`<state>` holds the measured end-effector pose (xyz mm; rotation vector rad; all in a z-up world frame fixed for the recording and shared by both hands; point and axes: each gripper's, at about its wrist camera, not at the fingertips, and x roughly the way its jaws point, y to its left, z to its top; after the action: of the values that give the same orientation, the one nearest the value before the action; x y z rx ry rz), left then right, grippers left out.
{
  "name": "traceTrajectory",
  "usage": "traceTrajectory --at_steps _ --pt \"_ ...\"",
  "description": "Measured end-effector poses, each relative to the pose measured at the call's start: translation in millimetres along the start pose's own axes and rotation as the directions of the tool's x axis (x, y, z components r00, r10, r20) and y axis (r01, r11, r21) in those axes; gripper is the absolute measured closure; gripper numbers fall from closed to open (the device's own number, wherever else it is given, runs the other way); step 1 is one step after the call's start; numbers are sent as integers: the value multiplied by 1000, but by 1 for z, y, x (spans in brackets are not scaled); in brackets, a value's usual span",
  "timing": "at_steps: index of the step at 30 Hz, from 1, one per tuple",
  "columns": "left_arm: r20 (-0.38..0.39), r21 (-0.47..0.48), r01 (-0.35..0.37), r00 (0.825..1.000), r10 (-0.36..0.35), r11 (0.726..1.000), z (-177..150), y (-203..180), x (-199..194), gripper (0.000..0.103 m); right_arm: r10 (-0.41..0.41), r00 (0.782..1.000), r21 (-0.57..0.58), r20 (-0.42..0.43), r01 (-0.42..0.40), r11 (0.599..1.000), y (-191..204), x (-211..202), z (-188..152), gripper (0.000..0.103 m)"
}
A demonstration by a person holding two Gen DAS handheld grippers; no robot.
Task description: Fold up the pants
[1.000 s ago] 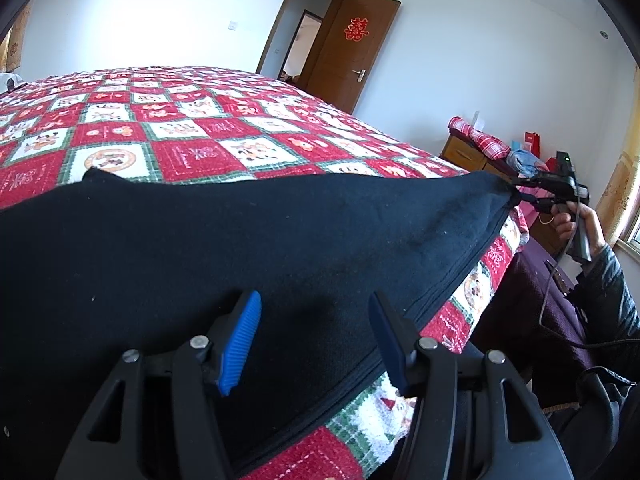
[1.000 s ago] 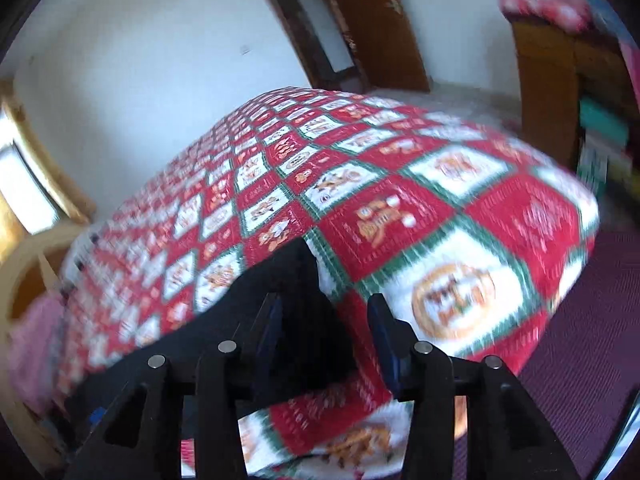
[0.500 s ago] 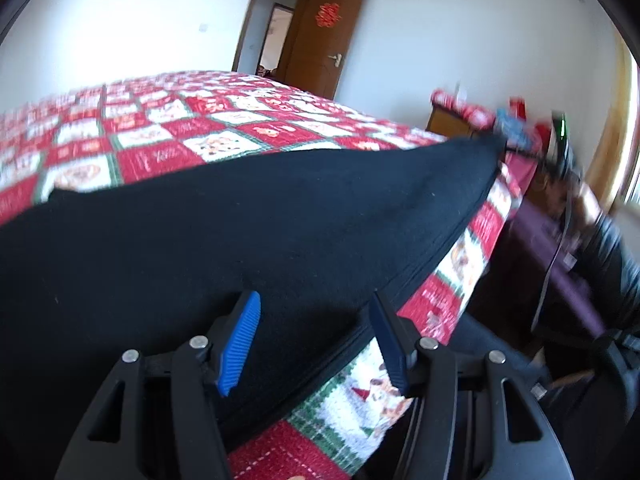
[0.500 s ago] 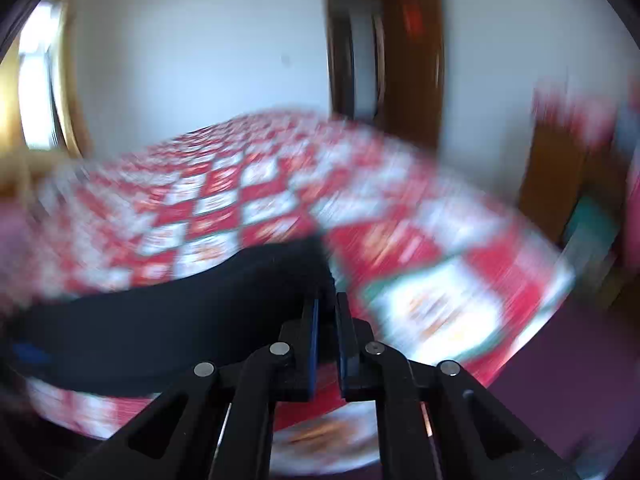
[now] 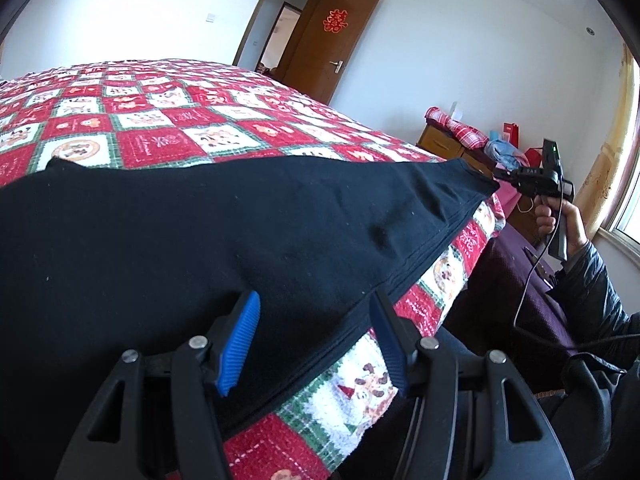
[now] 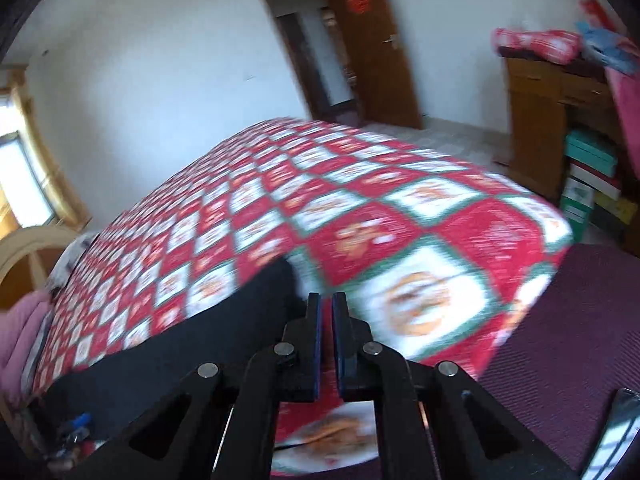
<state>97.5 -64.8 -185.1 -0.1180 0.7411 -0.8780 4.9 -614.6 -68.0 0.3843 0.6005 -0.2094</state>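
The black pants (image 5: 200, 240) lie stretched along the near edge of the bed with the red and white checked quilt (image 5: 168, 120). My left gripper (image 5: 316, 340) is open, its blue pads either side of the pants' near hem, not closed on it. My right gripper (image 6: 326, 316) is shut; in the left wrist view it (image 5: 500, 174) sits at the pants' far corner, which rises to it. In the blurred right wrist view the pants (image 6: 180, 352) end just left of its fingertips, so the grip itself is not clear.
A wooden cabinet (image 6: 548, 120) with red cloth and stacked boxes (image 6: 588, 184) stands right of the bed. A brown door (image 5: 332, 44) is open at the back wall. A purple rug (image 6: 560, 344) covers the floor by the bed. The person's arm (image 5: 588, 280) is at right.
My right gripper has closed from open to shut at the pants' far corner and swung about. My left gripper stayed open at the near hem.
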Motion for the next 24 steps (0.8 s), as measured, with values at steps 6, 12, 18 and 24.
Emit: traceTrajectory --at_steps 6,12,18,24 --pt "5 7 4 1000 -4 1000 -4 0 -2 43 -77 992 -187 -97 58 981 50 40 -20 93" --pt "21 -3 1 1000 -1 1000 -5 -3 -6 43 -153 988 -156 -34 146 977 48 23 -18 92" --pt "7 45 -13 1000 13 999 -5 -13 -1 39 89 984 -315 -153 -134 940 141 27 -47 51" --pt "22 17 -36 999 36 999 -5 -7 -7 39 57 958 -604 -280 -222 765 217 48 -119 52"
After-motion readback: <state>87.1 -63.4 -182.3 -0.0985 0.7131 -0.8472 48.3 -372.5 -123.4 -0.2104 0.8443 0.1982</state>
